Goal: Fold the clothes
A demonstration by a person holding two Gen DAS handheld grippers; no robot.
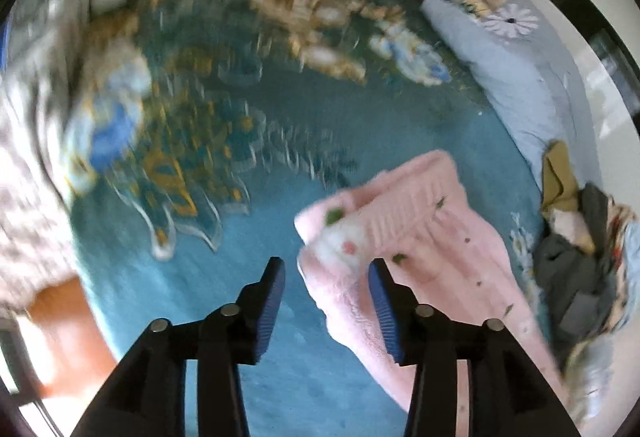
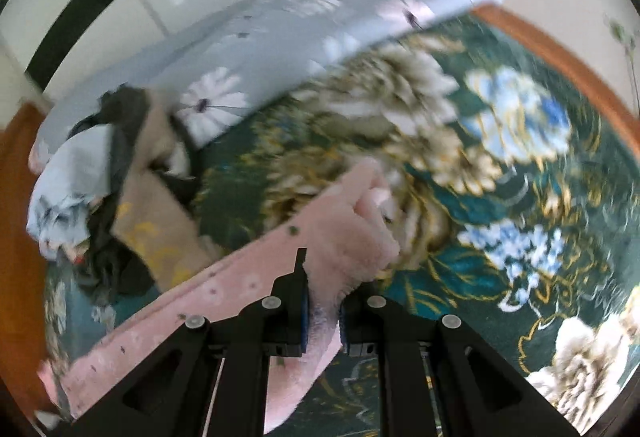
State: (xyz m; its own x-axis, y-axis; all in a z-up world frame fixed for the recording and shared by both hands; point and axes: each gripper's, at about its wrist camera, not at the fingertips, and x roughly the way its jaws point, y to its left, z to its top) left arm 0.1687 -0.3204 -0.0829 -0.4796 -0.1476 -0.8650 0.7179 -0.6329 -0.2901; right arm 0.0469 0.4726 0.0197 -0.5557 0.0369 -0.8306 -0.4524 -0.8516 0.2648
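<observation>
Pink fleece garment (image 1: pixel 420 237), speckled with small green and red motifs, lies across the blue-green floral rug (image 1: pixel 248 229) and is the piece being folded, its near end caught in the right gripper (image 2: pixel 323 317), whose blue pads are clenched on a bunched fold of the cloth so that the fabric runs from the jaws away toward the left side of the rug in the right wrist view. Beside the same garment, the left gripper (image 1: pixel 326 301) hangs with its jaws released and nothing between them; its right finger sits just at the garment's edge and bare rug shows through the gap. Both tools point steeply down at the rug, one on either side of the garment's near end (motion blur in both views softens the detail). With only one corner held, the likeliest fault from here is that the free side sags or drags on the rug's pile and the fold comes out skewed; a thick fleece fold could also slip from the narrow pads if it is pulled quickly. Beyond the garment, along the rug's far edge, lies a pale blue quilt (image 1: pixel 516 77) printed with white daisies, and next to it a heap of unsorted clothes (image 1: pixel 576 249) in grey, mustard and prints, close enough that a wide swing of the pink piece could catch on it.
</observation>
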